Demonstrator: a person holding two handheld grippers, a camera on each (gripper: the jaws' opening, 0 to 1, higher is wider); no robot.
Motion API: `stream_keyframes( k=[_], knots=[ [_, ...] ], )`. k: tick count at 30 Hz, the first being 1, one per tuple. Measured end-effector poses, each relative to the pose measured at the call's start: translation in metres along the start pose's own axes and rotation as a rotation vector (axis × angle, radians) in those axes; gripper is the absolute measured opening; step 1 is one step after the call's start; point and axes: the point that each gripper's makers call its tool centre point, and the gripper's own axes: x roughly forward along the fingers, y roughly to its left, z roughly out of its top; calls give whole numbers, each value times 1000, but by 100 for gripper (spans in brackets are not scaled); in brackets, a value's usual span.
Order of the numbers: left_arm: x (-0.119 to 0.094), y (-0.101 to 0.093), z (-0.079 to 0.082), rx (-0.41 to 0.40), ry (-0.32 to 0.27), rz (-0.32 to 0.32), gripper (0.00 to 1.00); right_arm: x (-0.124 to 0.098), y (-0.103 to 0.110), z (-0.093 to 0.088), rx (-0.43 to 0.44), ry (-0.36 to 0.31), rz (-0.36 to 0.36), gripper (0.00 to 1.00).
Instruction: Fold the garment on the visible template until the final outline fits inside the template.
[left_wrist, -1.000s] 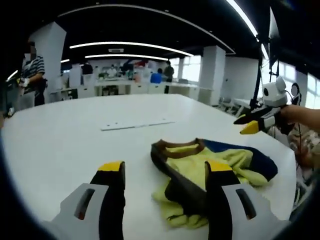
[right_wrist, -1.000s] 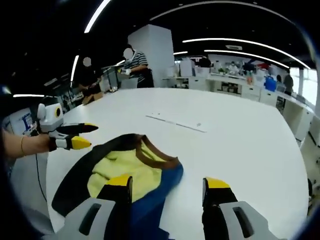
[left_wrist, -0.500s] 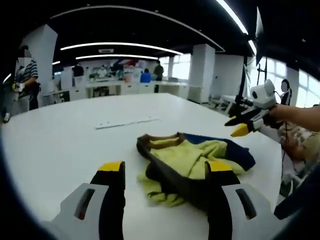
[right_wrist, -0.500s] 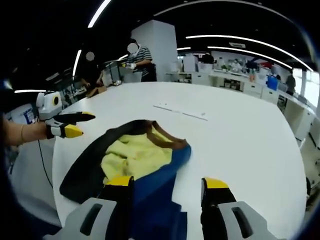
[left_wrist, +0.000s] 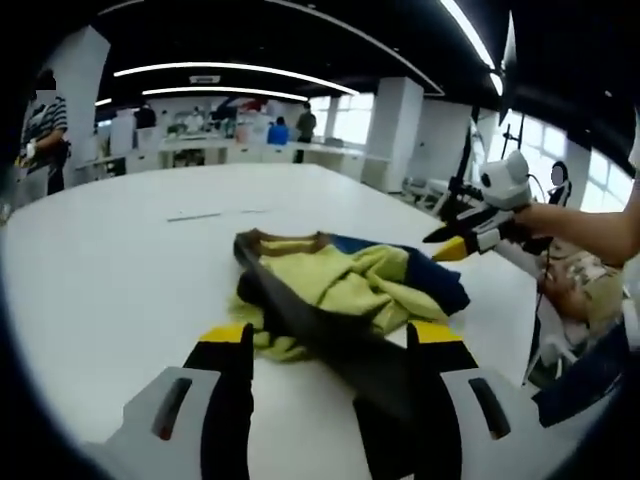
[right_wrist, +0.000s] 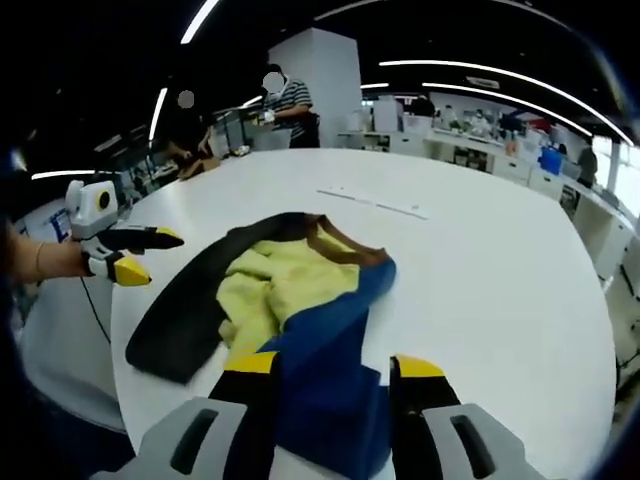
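Observation:
A crumpled garment (left_wrist: 345, 285), yellow with black and blue parts and a brown collar, lies on the white round table (left_wrist: 120, 260). In the left gripper view its black sleeve runs down between the jaws of my left gripper (left_wrist: 330, 345), which stand wide open. In the right gripper view the garment (right_wrist: 290, 285) has its blue part between the open jaws of my right gripper (right_wrist: 330, 365). The right gripper (left_wrist: 447, 243) hangs over the garment's far side, and the left gripper (right_wrist: 150, 255) hovers beside the black sleeve. A faint pale template strip (left_wrist: 210, 214) lies beyond the garment.
The table edge (left_wrist: 525, 300) runs close behind the garment on the right, with a person's arm (left_wrist: 585, 225) past it. A person in a striped shirt (right_wrist: 285, 100) stands at the far side. Desks and more people fill the background.
Both grippers have come in lower and closer to the garment, so fabric now lies between each pair of jaws. The jaws have stayed open.

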Motion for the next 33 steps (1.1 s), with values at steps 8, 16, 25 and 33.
stream_keyframes(
  k=[8, 16, 25, 33],
  knots=[
    [-1, -18, -19, -7, 46, -23, 54, 1, 0, -21, 35, 39, -2, 32],
    [0, -33, -41, -30, 116, -54, 46, 5, -5, -37, 54, 65, -12, 23],
    [2, -30, -62, -32, 178, -46, 27, 10, -12, -40, 75, 61, -41, 13],
    [3, -26, -65, -38, 195, -39, 7, 12, -20, -39, 9, 67, -88, 0]
  ],
)
